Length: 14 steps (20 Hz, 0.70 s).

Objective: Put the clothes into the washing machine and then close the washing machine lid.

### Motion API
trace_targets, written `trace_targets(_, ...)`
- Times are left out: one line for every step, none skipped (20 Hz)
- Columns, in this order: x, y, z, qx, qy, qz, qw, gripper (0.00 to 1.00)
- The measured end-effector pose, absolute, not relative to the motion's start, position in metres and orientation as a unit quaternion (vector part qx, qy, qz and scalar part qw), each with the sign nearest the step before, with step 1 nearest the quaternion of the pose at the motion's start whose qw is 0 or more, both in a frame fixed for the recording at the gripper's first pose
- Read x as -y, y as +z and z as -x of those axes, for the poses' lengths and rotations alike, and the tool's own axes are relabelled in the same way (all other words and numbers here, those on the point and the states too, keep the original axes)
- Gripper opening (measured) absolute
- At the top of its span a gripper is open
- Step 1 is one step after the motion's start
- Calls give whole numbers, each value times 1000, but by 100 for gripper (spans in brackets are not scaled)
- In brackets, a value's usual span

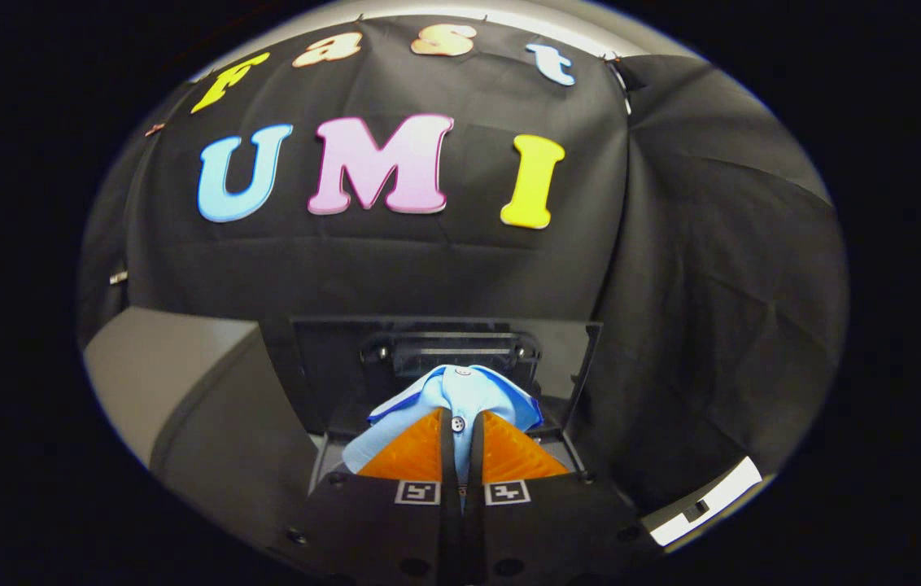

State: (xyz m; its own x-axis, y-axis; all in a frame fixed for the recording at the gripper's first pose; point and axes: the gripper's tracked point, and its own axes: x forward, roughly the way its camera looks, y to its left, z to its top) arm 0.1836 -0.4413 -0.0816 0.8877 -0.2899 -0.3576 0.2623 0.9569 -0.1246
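Observation:
A light blue shirt [460, 395] with a dark blue collar edge and small buttons hangs pinched between my fingers. My gripper [461, 431] is shut on it, both pads pressing the cloth near its button placket. Just beyond the fingers stands the washing machine's raised lid [330, 358], a dark panel with a black hinge block [451, 352] at its middle. The shirt hides much of the machine's opening below; I cannot see the drum.
A grey slanted surface [176, 366] lies to the left of the machine. A white edge strip [704, 500] shows off to the right, low down. The booth's black cloth wall rises close behind the lid.

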Motion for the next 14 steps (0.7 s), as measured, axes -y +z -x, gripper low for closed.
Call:
trace_targets(439,-101,-185,-206,-134,41,969,5)
trace_targets(440,-119,-184,-225,-132,43,964,5)
trace_targets(440,-137,-183,-239,-127,42,962,5)
trace_targets(441,-159,-185,-256,-126,41,958,5)
trace_targets(441,-178,-185,-272,-122,41,954,5)
trace_targets(444,-195,-184,-293,-121,49,947,5)
trace_targets(447,-206,-183,-305,-121,54,943,5)
trace_targets(446,-223,-180,-321,-117,53,938,5)
trace_targets(450,-239,-177,-340,-120,56,931,5)
trace_targets(455,-251,-174,-355,-119,54,926,5)
trace_targets(457,-264,-175,-368,-119,51,921,5)
trace_targets(457,-279,-176,-382,-116,46,916,5)
trace_targets(456,-290,-176,-395,-116,42,910,5)
trace_targets(457,-301,-174,-407,-114,38,905,5)
